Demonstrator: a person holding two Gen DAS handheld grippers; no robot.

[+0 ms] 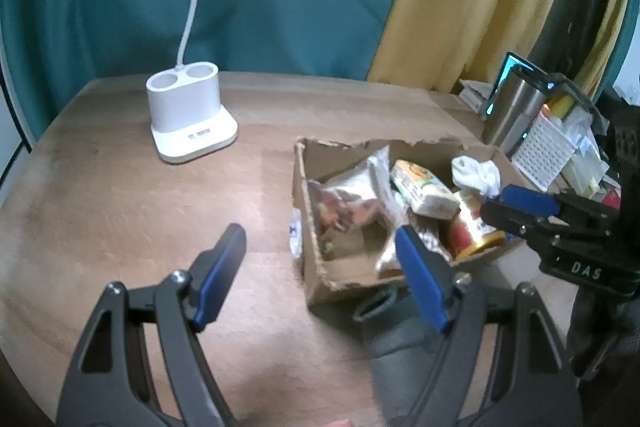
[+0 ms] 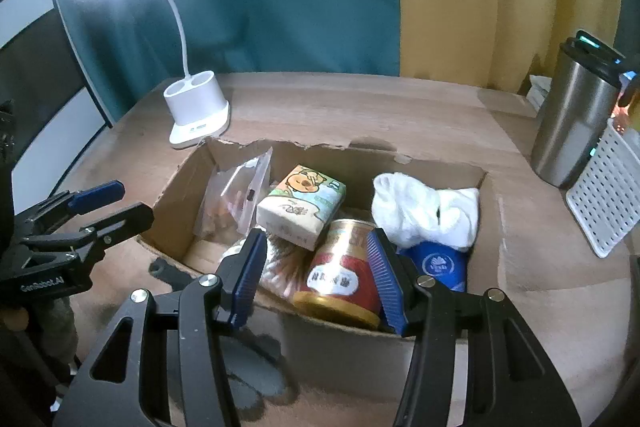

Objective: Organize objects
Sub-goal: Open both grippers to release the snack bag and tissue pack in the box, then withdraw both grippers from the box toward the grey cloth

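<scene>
Both tongs spread, empty: right gripper (image 2: 316, 277) hangs over the cardboard box's (image 2: 176, 195) near edge, jaws straddling the red can (image 2: 340, 279), probably lining up a grab. Left gripper (image 1: 320, 263) waits by the box's left wall over the table (image 1: 120, 187). Tissue pack (image 2: 302, 205), white cloth (image 2: 428, 211) inside.
</scene>
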